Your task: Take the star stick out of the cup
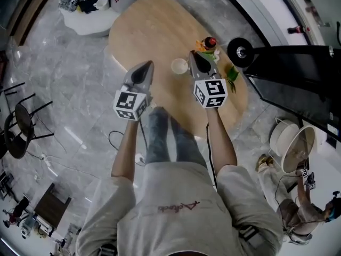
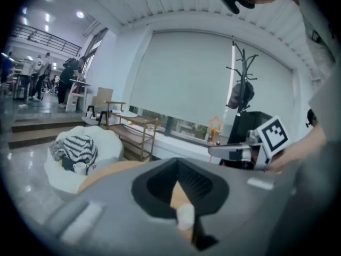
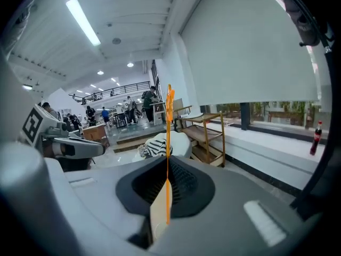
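The star stick (image 3: 169, 143) is a thin orange rod with a star on top, standing upright between the jaws of my right gripper (image 3: 167, 199), which is shut on it. In the head view the right gripper (image 1: 199, 56) is over the wooden table (image 1: 149, 31), just right of the white cup (image 1: 179, 66), with the star stick (image 1: 201, 47) at its tip and clear of the cup. My left gripper (image 1: 146, 66) hovers left of the cup, jaws together and holding nothing. From the left gripper view the star stick (image 2: 215, 125) rises above the right gripper (image 2: 230, 151).
A red-topped item (image 1: 211, 41) and green leaves (image 1: 232, 73) lie on the table's right side. A black stand (image 1: 298, 73) is close on the right. A white beanbag with striped cloth (image 1: 88, 4) sits beyond the table, and a black chair (image 1: 18, 127) stands at the left.
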`<action>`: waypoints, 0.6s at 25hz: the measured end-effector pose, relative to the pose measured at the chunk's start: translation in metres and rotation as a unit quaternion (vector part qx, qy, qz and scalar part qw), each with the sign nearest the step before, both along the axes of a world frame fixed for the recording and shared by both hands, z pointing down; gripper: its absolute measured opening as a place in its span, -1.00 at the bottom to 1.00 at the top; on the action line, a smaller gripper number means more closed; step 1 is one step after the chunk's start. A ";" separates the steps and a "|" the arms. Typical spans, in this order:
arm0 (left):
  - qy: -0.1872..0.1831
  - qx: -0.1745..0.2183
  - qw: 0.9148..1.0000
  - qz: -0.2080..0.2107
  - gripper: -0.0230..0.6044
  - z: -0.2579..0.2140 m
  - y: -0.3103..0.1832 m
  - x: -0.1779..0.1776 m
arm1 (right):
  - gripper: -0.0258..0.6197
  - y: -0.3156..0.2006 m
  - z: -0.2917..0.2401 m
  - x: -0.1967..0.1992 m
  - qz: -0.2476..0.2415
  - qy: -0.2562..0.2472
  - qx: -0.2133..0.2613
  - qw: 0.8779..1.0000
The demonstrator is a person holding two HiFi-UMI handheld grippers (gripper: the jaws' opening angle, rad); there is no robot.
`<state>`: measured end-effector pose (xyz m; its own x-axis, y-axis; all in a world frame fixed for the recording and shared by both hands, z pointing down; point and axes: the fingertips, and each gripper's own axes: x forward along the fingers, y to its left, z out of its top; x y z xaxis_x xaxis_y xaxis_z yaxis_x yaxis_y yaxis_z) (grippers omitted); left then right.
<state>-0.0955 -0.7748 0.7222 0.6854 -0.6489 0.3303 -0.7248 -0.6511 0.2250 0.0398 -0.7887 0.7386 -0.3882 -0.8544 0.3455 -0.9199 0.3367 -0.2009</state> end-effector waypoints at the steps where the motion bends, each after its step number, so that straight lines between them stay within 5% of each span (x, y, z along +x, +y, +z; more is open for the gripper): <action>1: 0.000 0.005 1.000 0.001 -0.92 -0.011 0.001 0.000 | -0.89 0.005 -0.010 0.000 0.000 0.002 0.003 1.000; 15: 0.008 0.082 0.996 0.017 -0.92 -0.172 0.001 0.003 | -0.89 0.024 -0.177 0.009 0.016 0.003 0.065 0.998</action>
